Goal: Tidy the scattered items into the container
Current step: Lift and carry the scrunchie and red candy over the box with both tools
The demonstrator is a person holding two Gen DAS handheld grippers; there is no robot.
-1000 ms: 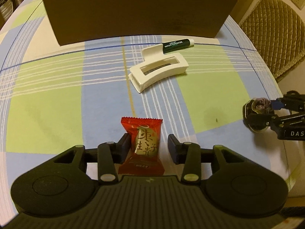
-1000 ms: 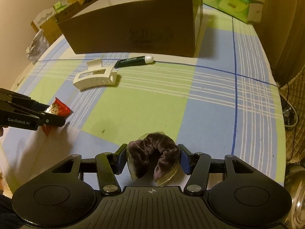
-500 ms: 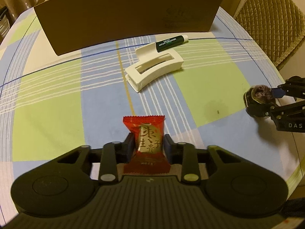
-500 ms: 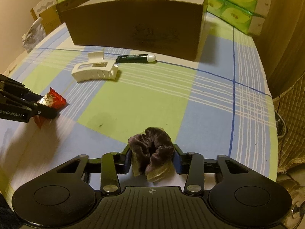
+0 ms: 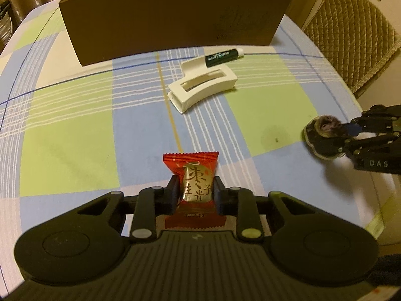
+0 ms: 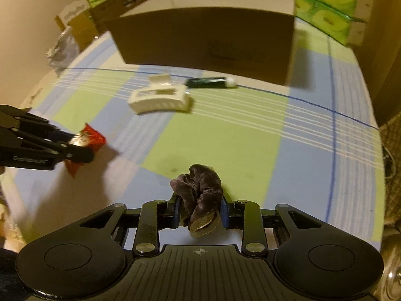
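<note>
Left tool [image 5: 195, 192]: clenched on red candy [image 5: 194, 185].
Right tool [image 6: 199, 209]: gripping scrunchie [image 6: 199, 188].
Left on tabletop [image 5: 75, 130]: hair clip [image 5: 201, 90], tube [image 5: 223, 56].
Box [image 5: 175, 22]: contents hidden.

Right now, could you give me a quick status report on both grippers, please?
Left gripper shut on candy packet. Right gripper shut on scrunchie. Hair clip and tube lie before the box.

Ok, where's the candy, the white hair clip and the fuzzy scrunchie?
candy [image 5: 196, 184], left wrist view, gold middle of the red wrapper.
hair clip [image 5: 204, 90], left wrist view, its long white side.
scrunchie [image 6: 200, 188], right wrist view, bunched purple fabric.
</note>
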